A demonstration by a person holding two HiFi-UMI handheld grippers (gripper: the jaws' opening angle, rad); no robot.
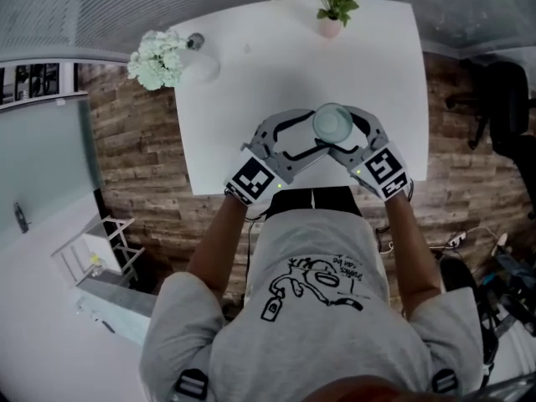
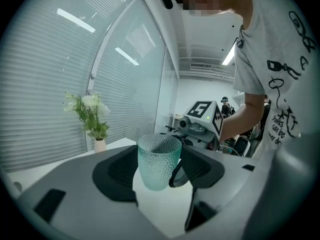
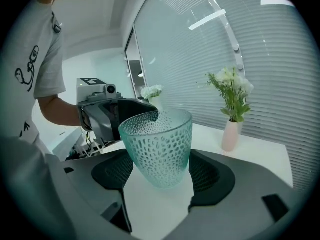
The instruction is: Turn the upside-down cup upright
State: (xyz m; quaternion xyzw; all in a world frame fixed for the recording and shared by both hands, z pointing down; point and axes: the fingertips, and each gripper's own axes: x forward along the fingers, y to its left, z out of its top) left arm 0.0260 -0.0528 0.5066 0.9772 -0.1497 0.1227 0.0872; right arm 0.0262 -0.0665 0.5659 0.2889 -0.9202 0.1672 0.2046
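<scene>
The white desk (image 1: 251,74) ends just in front of the person, and the cup (image 1: 332,124) is close to that near edge, on the right half. A broad stretch of white top lies between it and the two things at the back. These are a pink vase of flowers (image 1: 332,2) on the far edge and a white bouquet (image 1: 159,57) at the far left corner. Wooden floor (image 1: 142,157) shows beyond the left and right edges.

The cup (image 3: 160,144) is mouth up, leaning slightly. It sits between the pads of the right claw (image 3: 162,176), which close in against its lower walls on both sides and grip it.

The left claw (image 1: 311,132) comes in from the other side with its jaws spread wide. In its own view the cup (image 2: 158,161) is out at the jaw tips, nearer the left pad. One dark finger of the right claw lies against the cup's right side. I cannot tell whether the left pads touch the cup. The two claws meet tip to tip around it.
</scene>
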